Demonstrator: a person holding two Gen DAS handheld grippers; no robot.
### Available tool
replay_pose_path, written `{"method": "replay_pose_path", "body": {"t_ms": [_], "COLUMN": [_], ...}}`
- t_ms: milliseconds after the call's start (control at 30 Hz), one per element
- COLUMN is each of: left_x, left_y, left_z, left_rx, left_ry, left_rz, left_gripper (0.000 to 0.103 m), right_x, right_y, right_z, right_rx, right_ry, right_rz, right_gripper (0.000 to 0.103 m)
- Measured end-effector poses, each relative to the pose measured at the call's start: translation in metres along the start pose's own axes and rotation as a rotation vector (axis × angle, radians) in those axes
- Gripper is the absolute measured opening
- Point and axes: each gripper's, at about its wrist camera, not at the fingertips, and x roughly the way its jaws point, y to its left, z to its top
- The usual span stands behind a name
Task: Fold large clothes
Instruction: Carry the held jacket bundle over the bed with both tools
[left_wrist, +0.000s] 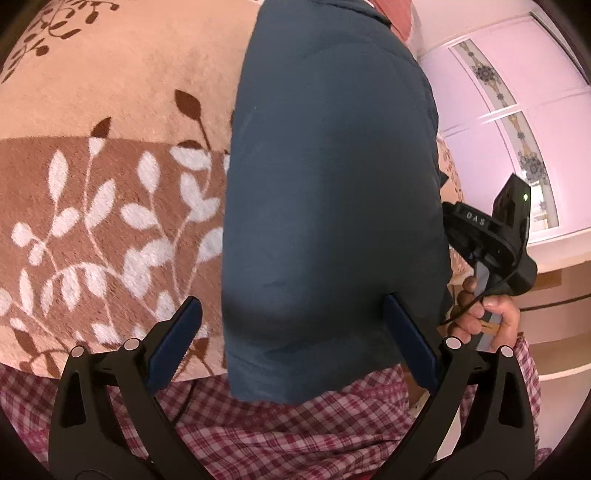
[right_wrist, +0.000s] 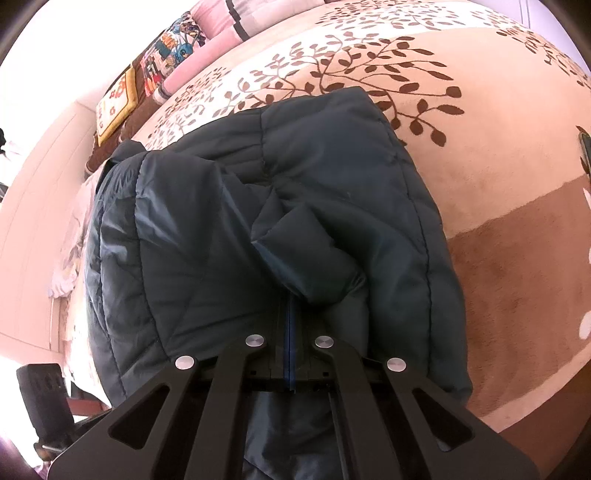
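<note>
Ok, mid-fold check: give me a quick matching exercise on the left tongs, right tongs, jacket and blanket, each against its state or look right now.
Things:
1. left tongs
2. right tongs
3. jacket
4. blanket

States:
A. peach and brown with a leaf pattern, under everything
B. dark blue, quilted, lying on the bed
C. wide open, one pad on each side of the jacket's near end
D. shut, pads together at a fold of jacket fabric

Pairs: 1-C, 2-D, 3-B, 4-A
</note>
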Motion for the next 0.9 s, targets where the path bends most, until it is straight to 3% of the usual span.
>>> {"method": "replay_pose_path", "body": {"t_ms": [233, 300, 467, 767, 800, 867, 900], "left_x": [0.018, 0.021, 0.029, 0.04, 0.04, 0.038, 0.037], "left_y": [-0.024, -0.034, -0.051, -0.064, -0.063, -0.061, -0.059], "left_z": [-0.014, -0.017, -0.022, -0.025, -0.025, -0.022, -0.021], "left_rx": [0.079, 0.127, 0.165, 0.173, 0.172, 0.17, 0.171], "left_ry": [0.001, -0.017, -0.032, -0.032, -0.031, -0.029, -0.028], "left_rz": [0.072, 0.086, 0.143, 0.179, 0.178, 0.178, 0.179], "left_gripper": [0.097, 0.083, 0.067, 0.066, 0.066, 0.066, 0.066], "right_x": [0.0, 0.0, -0.001, -0.02, -0.028, -0.054, -0.065], "right_y": [0.001, 0.001, 0.004, 0.01, 0.012, 0.013, 0.012], "right_z": [-0.001, -0.001, -0.002, 0.0, -0.002, -0.009, -0.013], "right_rx": [-0.006, -0.007, -0.014, -0.037, -0.053, -0.089, -0.099], "right_ry": [-0.001, -0.002, -0.005, -0.003, -0.015, -0.061, -0.081], "right_rz": [-0.002, -0.003, -0.019, -0.002, 0.002, 0.005, -0.001], "right_gripper": [0.0, 0.0, 0.0, 0.002, 0.003, 0.017, 0.041]}}
